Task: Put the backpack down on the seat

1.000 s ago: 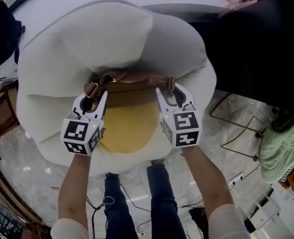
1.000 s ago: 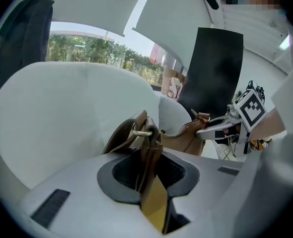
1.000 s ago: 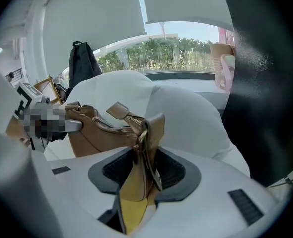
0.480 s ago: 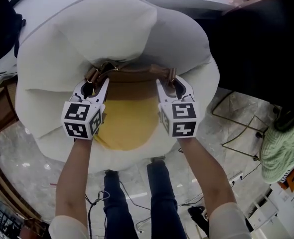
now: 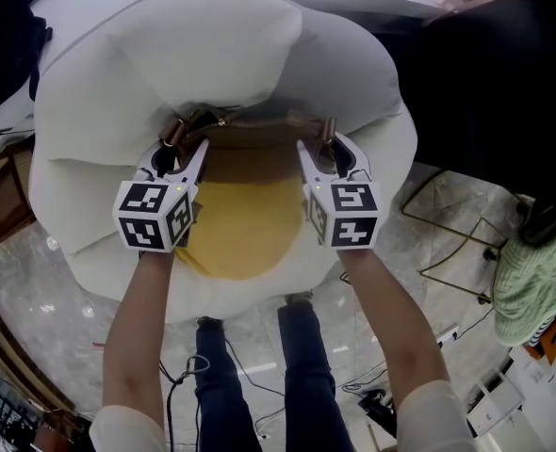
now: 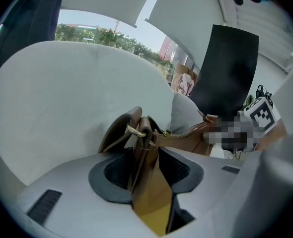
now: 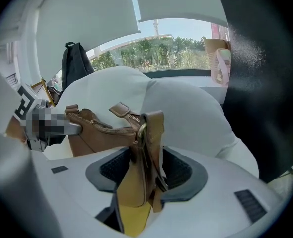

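Observation:
A brown leather backpack [image 5: 250, 158] rests on the yellow seat cushion [image 5: 245, 224] of a puffy white armchair [image 5: 212, 55], leaning against its backrest. My left gripper [image 5: 179, 149] is at the bag's left end and my right gripper [image 5: 330, 149] at its right end. In the left gripper view a brown strap with a brass ring [image 6: 142, 133] lies between the jaws of my left gripper [image 6: 146, 157]. The right gripper [image 7: 146, 165] has the other strap end [image 7: 154, 130] between its jaws. Both pairs of jaws have just been opening, and gaps show beside the straps.
A tall black panel [image 5: 485, 83] stands right of the chair, with a thin wire stand [image 5: 457, 252] and a green knitted item [image 5: 532, 281] on the marble floor. A dark bag [image 5: 0, 55] hangs at the far left. The person's legs [image 5: 259, 375] are below.
The bag and both grippers shifted toward the backrest and the bag settled on the seat. Both pairs of jaws stand wider around the straps.

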A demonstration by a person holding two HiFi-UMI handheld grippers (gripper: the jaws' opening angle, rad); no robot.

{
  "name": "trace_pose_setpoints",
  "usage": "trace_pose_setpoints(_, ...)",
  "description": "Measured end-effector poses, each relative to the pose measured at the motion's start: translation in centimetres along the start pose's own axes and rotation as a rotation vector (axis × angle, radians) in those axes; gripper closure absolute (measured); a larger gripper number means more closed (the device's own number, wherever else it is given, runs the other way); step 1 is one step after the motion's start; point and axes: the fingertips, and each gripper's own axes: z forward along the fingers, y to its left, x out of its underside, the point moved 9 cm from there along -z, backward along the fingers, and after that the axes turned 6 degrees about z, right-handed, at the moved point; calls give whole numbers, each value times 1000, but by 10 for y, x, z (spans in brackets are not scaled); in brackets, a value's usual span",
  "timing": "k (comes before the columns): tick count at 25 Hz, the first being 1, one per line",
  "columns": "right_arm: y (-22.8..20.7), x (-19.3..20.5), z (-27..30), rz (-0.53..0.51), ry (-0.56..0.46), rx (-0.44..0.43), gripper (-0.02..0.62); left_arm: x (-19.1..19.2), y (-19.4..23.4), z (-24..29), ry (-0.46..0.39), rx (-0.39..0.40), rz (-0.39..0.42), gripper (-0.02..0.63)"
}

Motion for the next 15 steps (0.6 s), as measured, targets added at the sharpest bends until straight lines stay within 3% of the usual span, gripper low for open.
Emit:
trace_pose_setpoints(6,2,1,-7,28,5,1,371,5,-3,-10,-25,12,-13,370)
trace_pose_setpoints(15,1,-9,-50,68,-88,43,373,5,-4,-55,-91,-4,-45,374)
